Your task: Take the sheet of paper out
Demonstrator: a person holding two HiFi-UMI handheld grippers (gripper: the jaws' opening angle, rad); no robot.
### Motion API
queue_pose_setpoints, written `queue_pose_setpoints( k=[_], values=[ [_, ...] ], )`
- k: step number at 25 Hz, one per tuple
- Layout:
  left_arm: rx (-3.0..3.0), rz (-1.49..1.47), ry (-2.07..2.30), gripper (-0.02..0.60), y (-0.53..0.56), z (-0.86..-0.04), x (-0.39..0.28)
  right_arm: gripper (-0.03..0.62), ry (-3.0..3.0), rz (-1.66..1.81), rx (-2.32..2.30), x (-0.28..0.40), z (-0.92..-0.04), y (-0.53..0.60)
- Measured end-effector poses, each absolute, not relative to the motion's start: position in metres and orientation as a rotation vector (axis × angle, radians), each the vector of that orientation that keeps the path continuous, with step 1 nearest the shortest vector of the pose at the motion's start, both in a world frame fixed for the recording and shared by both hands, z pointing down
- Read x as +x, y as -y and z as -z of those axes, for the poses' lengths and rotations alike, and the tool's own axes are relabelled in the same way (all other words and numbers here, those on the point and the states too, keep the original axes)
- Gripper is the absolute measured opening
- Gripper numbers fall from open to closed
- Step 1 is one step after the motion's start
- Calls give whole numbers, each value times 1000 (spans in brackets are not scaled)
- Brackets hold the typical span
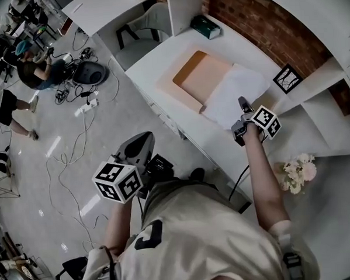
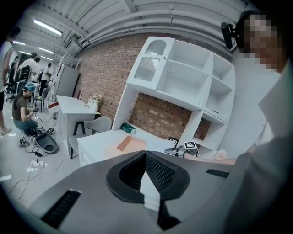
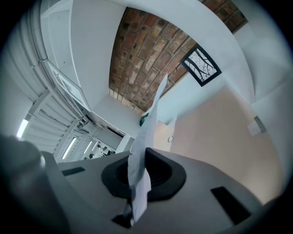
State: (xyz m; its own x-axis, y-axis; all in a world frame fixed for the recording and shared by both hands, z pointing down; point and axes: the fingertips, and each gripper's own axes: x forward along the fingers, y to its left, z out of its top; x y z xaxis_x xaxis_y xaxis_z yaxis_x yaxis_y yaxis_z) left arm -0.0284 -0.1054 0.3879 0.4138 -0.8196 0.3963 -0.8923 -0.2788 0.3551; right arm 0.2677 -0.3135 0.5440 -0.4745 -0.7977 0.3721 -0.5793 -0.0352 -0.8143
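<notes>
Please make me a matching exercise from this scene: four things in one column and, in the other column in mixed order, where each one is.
Things:
1. sheet of paper
2. folder
3. green box
4. framed picture

Places:
a. flat on the desk, peach-coloured
b. at the desk's far end
c. pinched in the right gripper
d. beside the shelf unit, black-rimmed

Pairs: 1-c, 2-a, 3-b, 4-d.
</notes>
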Motion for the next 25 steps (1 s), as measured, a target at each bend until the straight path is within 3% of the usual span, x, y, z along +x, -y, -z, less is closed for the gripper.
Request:
queue_pose_setpoints(
  k=[13, 25],
  values=[
    [2172, -135, 1428, 17, 100, -389, -98, 28, -1968, 1392, -1497, 243, -494, 299],
    [2164, -121, 1383, 17, 80, -403, -149, 28, -1894, 1379, -1597, 232, -509, 281]
  ],
)
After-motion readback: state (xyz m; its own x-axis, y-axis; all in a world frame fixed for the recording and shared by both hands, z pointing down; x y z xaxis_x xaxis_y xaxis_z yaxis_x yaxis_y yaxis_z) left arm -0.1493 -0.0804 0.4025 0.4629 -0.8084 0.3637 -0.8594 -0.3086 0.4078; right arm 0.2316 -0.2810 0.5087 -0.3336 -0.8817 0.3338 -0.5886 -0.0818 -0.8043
